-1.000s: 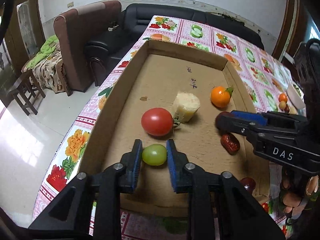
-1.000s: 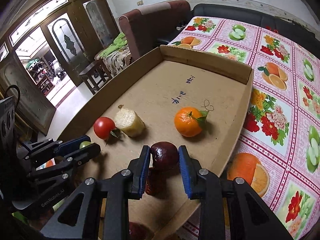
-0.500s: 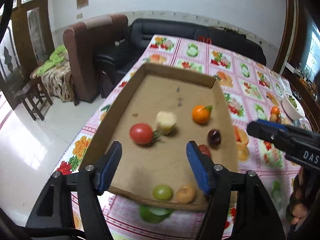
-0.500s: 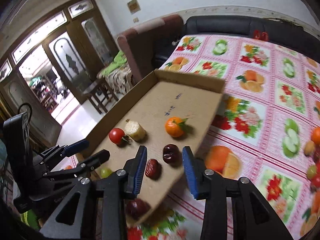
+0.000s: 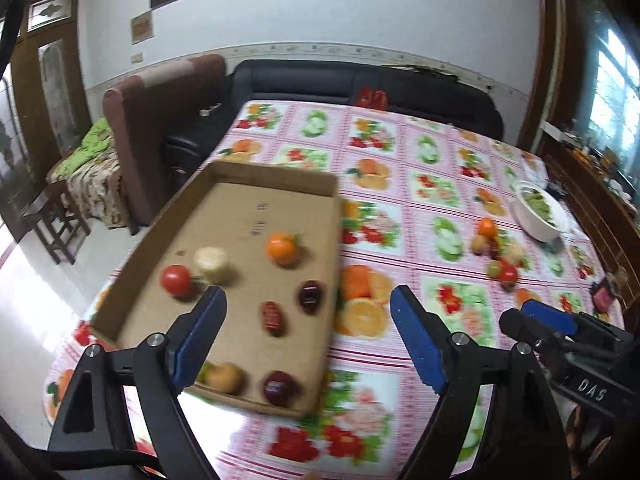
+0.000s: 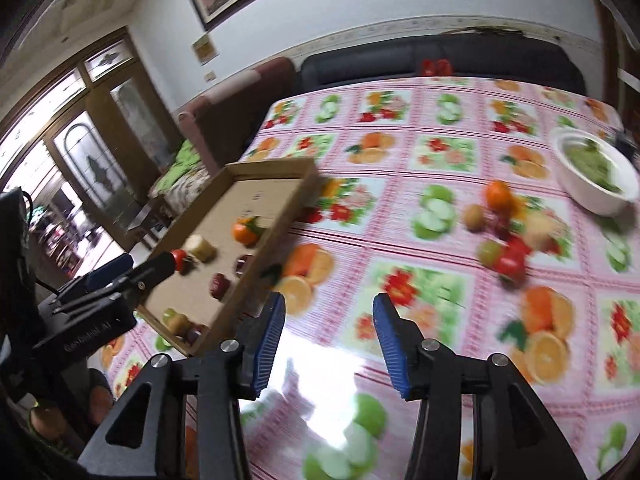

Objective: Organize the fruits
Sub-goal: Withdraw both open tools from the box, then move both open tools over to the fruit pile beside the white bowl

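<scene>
Hovering wide open and empty, both the left hand-held gripper (image 5: 308, 336) and right hand-held gripper (image 6: 329, 340) risk scattering the loose fruit pile (image 6: 504, 240) on the counter (image 6: 400, 280), beyond the cardboard tray (image 5: 256, 184).

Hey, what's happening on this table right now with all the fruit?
A person is sorting fruit with two handheld claws. Both the left claw and the right claw are open and empty, raised above the table. The cardboard tray already holds a tomato, an orange, a red date and a few other pieces. A loose pile of fruit waits beside the white bowl.
</scene>
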